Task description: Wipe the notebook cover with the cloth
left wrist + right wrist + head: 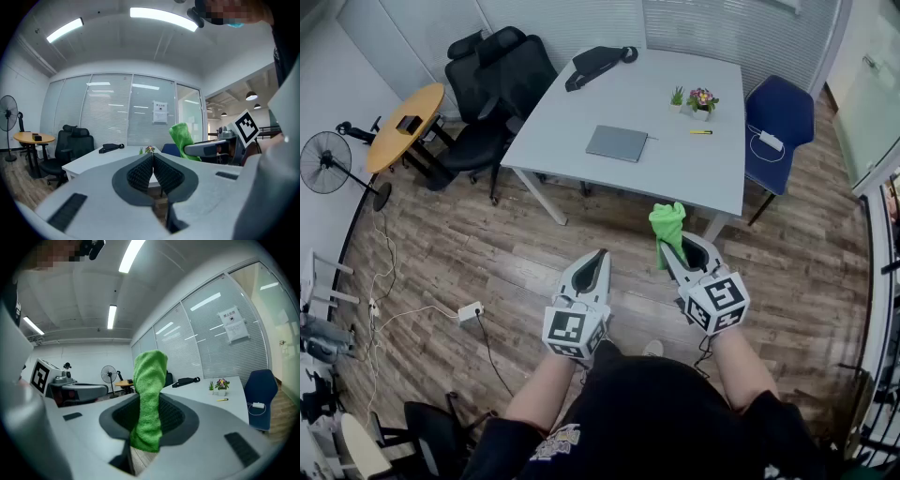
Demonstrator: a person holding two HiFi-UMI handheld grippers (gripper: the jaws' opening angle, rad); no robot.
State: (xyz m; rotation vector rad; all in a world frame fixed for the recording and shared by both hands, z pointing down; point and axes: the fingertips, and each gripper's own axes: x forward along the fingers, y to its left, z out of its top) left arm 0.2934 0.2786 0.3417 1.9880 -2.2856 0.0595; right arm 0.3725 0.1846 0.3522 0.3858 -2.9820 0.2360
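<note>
The left claw (600,255) is held out in front of the surface (675,173), over the wood floor (478,248). Its two jaws are pressed together, and nothing is between them. The right claw (668,249) is next to it, a bit closer to the near edge of the surface. It pinches a green cloth (667,223), and the top of the cloth sticks up out of the jaws. Both claws are apart from the surface and touch nothing on it.

The surface is a white table. The grey notebook (617,142) lies flat and shut on the surface, near the middle. Nothing touches it. A yellow pen (700,132) lies on the surface to the right of the notebook. Farther back on the surface, a small flower pot (703,103) and a tiny green plant (677,97) stand side by side. A black bag (598,64) lies at the far edge of the surface.

A blue chair (778,117) stands at the right side of the surface. Black chairs (497,75) stand at its left side.
</note>
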